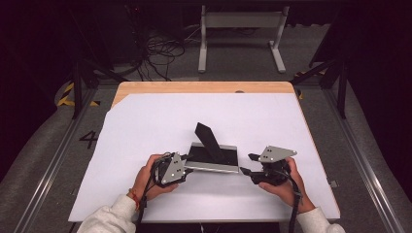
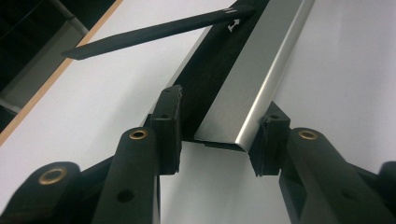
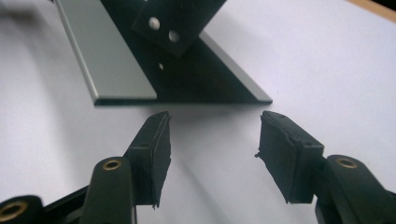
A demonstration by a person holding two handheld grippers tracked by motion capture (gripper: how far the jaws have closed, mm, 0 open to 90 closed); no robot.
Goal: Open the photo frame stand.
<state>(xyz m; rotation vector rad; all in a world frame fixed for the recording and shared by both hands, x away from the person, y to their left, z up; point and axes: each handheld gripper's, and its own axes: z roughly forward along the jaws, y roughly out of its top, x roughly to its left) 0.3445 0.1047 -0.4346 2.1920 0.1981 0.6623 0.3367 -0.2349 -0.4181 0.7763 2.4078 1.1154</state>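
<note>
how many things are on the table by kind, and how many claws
silver and black stand: 1
white sheet: 1
claws: 2, left claw shut on the stand's end, right claw open beside it
total: 4

Flat rectangular stand base of brushed silver metal (image 2: 254,79): satin sheen, smooth, soft reflections; centre strip black, matt. Hinged black flap (image 1: 209,141): matt, plastic-looking, two shiny rivets. White paper-like sheet (image 1: 160,121) over bench: smooth, matt. Pale wooden bench edge (image 1: 204,87): light grain. Gripper jaws: black matt plastic, brass-coloured inserts; pads (image 3: 156,149) black rubbery foam, edges frayed rough.
</note>
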